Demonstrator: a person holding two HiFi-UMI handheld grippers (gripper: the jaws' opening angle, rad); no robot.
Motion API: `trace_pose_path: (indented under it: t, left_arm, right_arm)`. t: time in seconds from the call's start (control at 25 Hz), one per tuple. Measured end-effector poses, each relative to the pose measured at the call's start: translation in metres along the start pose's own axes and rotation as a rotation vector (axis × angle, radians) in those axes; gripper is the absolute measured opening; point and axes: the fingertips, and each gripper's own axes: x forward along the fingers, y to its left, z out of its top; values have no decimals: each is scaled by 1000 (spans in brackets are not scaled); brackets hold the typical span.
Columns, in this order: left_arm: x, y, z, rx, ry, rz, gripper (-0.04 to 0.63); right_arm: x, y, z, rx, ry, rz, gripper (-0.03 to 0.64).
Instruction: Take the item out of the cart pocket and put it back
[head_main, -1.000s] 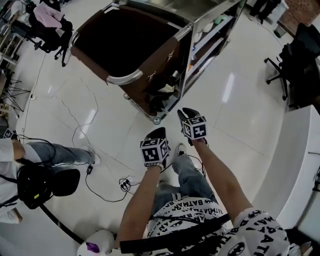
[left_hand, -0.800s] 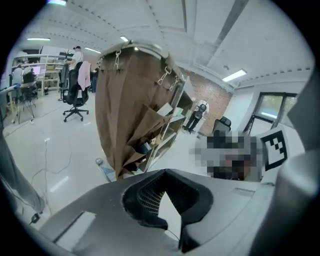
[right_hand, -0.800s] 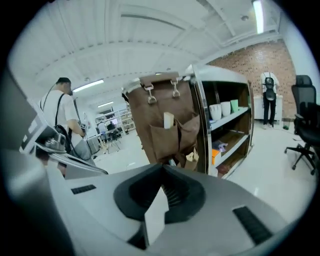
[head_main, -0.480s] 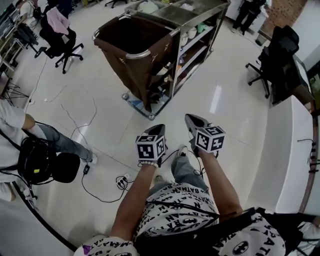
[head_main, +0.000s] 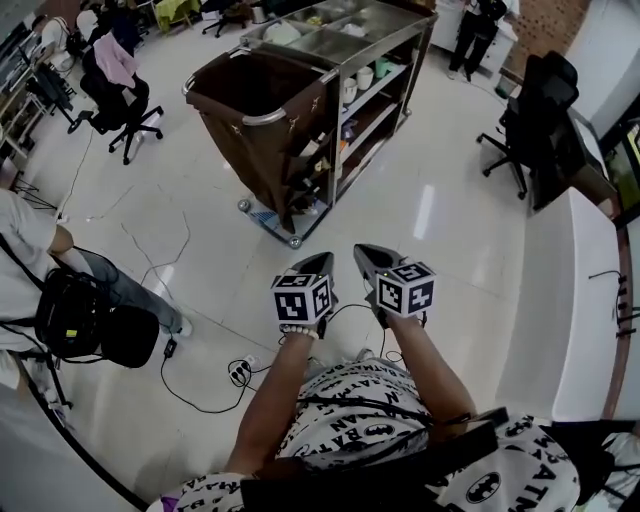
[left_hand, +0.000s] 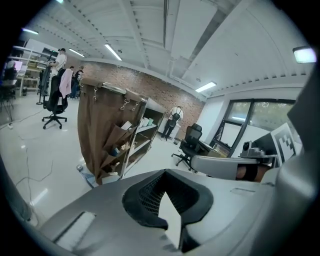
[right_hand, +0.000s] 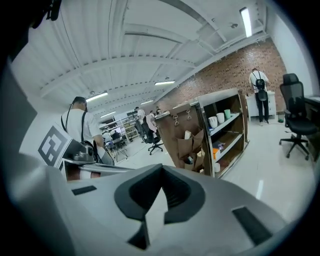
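Cart: one unit. You hold two grippers, left gripper and right gripper, near its pocket side, each with jaws together, empty.

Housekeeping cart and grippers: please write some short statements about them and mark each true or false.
1. The housekeeping cart stands well apart from the left gripper and the right gripper. True.
2. The right gripper's jaws are shut, with nothing between them. True.
3. The left gripper holds an item from the cart. False: its jaws are shut and empty.
4. The pockets on the cart's brown bag are all empty. False: items stand in them.
5. A black office chair stands on the cart's right in the head view. True.
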Motion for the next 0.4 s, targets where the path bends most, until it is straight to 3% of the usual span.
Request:
trace_pose_path:
  t: [0.4]
  left_arm:
    - [12, -34, -15, -36, -10, 14, 2]
  right_arm:
    - [-36, -27, -3, -17, 1, 1, 3]
